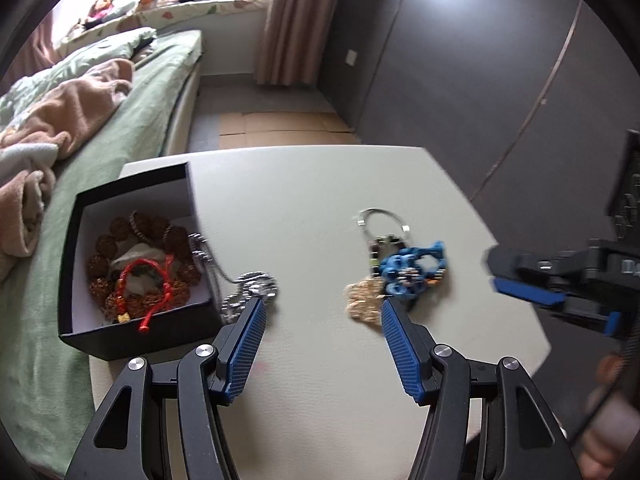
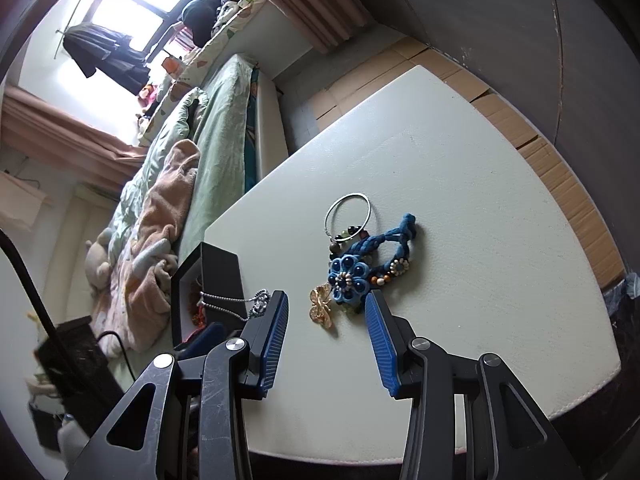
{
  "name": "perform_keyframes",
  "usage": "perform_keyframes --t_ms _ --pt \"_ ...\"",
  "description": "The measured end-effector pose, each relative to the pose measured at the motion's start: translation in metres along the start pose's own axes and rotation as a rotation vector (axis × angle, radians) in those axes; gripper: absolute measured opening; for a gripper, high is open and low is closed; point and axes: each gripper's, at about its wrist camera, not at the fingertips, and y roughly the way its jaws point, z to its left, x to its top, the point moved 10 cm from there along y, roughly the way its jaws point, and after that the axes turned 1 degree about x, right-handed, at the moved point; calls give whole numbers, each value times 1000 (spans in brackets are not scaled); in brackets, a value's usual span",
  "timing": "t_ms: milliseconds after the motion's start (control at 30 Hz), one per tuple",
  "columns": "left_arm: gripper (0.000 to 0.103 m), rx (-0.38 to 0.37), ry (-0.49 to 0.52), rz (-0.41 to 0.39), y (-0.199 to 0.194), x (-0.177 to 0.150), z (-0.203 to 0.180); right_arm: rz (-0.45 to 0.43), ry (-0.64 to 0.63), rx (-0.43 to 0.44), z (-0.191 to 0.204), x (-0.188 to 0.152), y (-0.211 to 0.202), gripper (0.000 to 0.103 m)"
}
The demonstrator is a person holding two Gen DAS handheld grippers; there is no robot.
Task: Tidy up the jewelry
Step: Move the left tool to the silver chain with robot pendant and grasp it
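Observation:
A black jewelry box (image 1: 132, 264) stands open at the table's left edge and holds a brown bead bracelet (image 1: 120, 232) and a red cord bracelet (image 1: 146, 284). A silver ball chain (image 1: 236, 280) hangs over the box's right wall onto the table. A blue braided flower bracelet (image 1: 412, 268), a gold butterfly brooch (image 1: 364, 300) and a silver hoop (image 1: 384, 224) lie together mid-table. My left gripper (image 1: 322, 306) is open and empty, between the chain and the brooch. My right gripper (image 2: 326, 300) is open and empty, just before the brooch (image 2: 322, 310) and the flower bracelet (image 2: 352, 272).
The white table (image 1: 320, 192) ends close to a bed with green bedding (image 1: 132, 120) on the left. Dark wall panels (image 1: 480, 80) stand behind. The right gripper shows at the right edge of the left wrist view (image 1: 532, 280). Cardboard (image 2: 540, 140) covers the floor.

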Motion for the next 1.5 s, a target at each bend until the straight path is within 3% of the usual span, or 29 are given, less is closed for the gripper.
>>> perform_keyframes --t_ms 100,200,333,467,600,800,1000,1100,1267,1300,1333,1367,1500 --pt "62 33 -2 -34 2 3 13 -1 0 0 -1 -1 -1 42" --pt "62 20 22 -38 3 2 15 0 -4 2 -2 -2 -1 42" --pt "62 77 54 -39 3 0 20 6 -10 -6 -3 -4 0 42" --pt "62 98 31 -39 2 1 32 15 -18 -10 -3 -7 2 42" --pt "62 171 12 -33 2 2 51 22 -29 -19 -1 -10 5 42" --pt "62 89 -4 34 17 -8 45 37 -40 -26 0 -12 10 42" --pt "61 118 60 44 33 -10 32 46 -45 -26 2 -10 14 42" --pt "51 136 60 66 42 -11 33 50 -46 -26 2 -8 16 42" --pt "49 171 79 69 48 -10 33 54 -48 -28 2 -9 16 42" --pt "46 174 84 67 49 -10 33 61 -52 -29 3 -9 18 42" --pt "27 186 90 61 49 -10 33 67 -55 -31 3 -10 19 42" --pt "20 197 96 59 48 -10 35 72 -60 -32 4 -12 21 42" --pt "17 144 76 69 43 -13 32 96 -71 -30 8 -18 30 42"
